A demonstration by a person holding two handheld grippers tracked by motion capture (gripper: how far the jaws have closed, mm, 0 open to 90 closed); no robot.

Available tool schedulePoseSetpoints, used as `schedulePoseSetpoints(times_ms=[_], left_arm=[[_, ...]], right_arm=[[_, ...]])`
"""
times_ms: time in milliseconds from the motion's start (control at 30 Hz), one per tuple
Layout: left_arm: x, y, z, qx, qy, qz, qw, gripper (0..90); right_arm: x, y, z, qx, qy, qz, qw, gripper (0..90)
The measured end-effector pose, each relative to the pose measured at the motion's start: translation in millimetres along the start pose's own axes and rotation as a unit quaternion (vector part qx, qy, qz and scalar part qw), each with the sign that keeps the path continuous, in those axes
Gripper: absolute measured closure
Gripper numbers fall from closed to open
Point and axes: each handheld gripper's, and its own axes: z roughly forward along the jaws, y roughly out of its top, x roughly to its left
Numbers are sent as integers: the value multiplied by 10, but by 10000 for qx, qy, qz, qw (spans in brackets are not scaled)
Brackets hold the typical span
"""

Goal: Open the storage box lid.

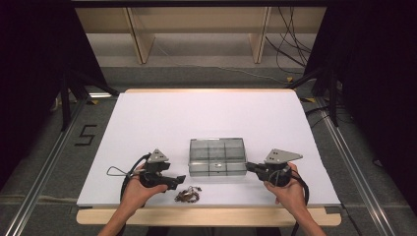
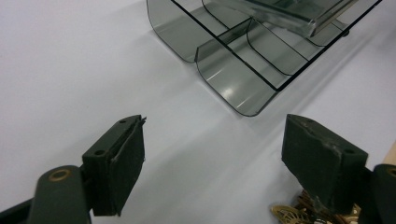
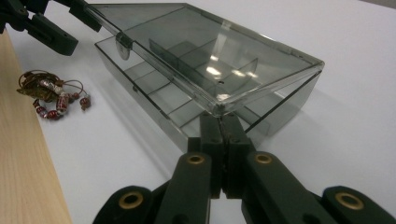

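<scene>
- Trouble could come from the thin lid of the clear box. The right hand-held gripper is shut tight on the lid's near edge, and it holds the lid part way up. I think the smooth plastic could slip out, and then the lid would drop shut.
- A hard pull on the lid could tip the light box or slide it across the table.
- The left hand-held gripper is wide open and holds nothing. The box lies just past its tips, and the pile of beads sits close beside one of its pads.
- The beads are strung on thin loops in a tangle. A grab could catch one loop and drag the others along, or drop some on the way.
- The box has small parts with walls between them. The parts I can see have nothing in them.
- From the right hand-held gripper, the beads lie off to the side, near the table's wood edge.
</scene>
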Motion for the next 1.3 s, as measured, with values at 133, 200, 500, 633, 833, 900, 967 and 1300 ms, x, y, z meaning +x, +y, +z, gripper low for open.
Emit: schedulePoseSetpoints(times_ms=[133, 200, 500, 633, 833, 900, 967, 1300], left_arm=[[7, 2, 10, -1, 39, -57, 10000, 215], [5, -1, 13, 25, 8, -39, 10000, 215], [18, -7, 12, 52, 55, -9, 10000, 218], [17, -8, 21, 83, 39, 14, 10000, 221], [29, -11, 15, 65, 54, -16, 10000, 222], [30, -13, 16, 80, 52, 2, 10000, 222], [25, -12, 24, 83, 98, -5, 9999, 222], [29, -17, 29, 86, 100, -74, 9999, 222]], right_arm=[[-7, 28, 17, -87, 24, -17, 10000, 900], [-30, 49, 30, -117, 30, -153, 9998, 900], [-29, 139, 35, -214, 29, -85, 9997, 900], [-54, 163, 43, -248, 91, -83, 9996, 900], [-119, 225, 79, -337, 80, -149, 9993, 900], [-115, 236, 88, -339, 45, -70, 9994, 900], [-143, 249, 100, -396, 44, -136, 9991, 900], [-243, 325, 182, -443, -10, -92, 9990, 900]])
